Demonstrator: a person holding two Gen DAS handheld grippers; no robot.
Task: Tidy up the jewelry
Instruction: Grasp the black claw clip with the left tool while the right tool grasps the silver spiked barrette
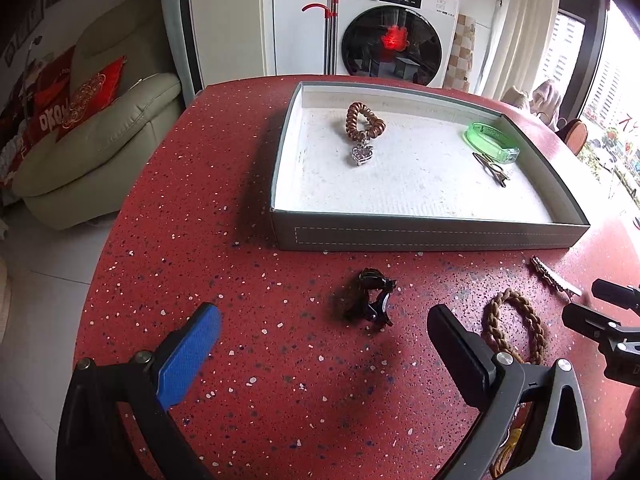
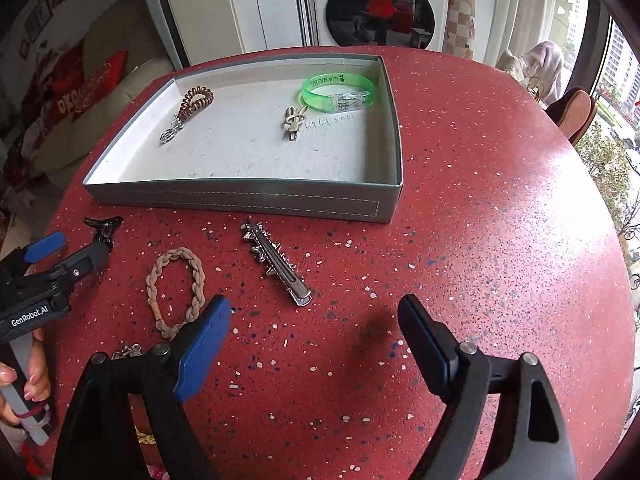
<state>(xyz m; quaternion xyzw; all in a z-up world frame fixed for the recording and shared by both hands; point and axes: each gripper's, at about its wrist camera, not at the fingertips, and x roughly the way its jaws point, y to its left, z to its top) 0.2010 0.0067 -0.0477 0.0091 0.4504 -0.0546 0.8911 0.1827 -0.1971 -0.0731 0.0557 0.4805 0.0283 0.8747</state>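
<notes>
A grey tray (image 1: 432, 234) (image 2: 240, 200) on the red table holds a brown coil hair tie with a heart charm (image 1: 364, 124) (image 2: 192, 108), a green bangle (image 1: 492, 142) (image 2: 340, 92) and a small metal clip (image 1: 492, 168) (image 2: 294, 120). In front of the tray lie a black claw clip (image 1: 370, 298) (image 2: 103, 227), a braided tan bracelet (image 1: 516, 326) (image 2: 176, 292) and a spiked silver hair clip (image 1: 554, 278) (image 2: 276, 264). My left gripper (image 1: 324, 332) (image 2: 76, 256) is open, just short of the claw clip. My right gripper (image 2: 316, 320) (image 1: 600, 304) is open, just behind the silver clip.
The red speckled table (image 2: 500, 240) drops off at its round edge on both sides. A silver chain (image 2: 126, 350) and a yellow cord (image 2: 144, 438) lie near the front edge. A sofa (image 1: 104, 140) and a washing machine (image 1: 394, 28) stand beyond the table.
</notes>
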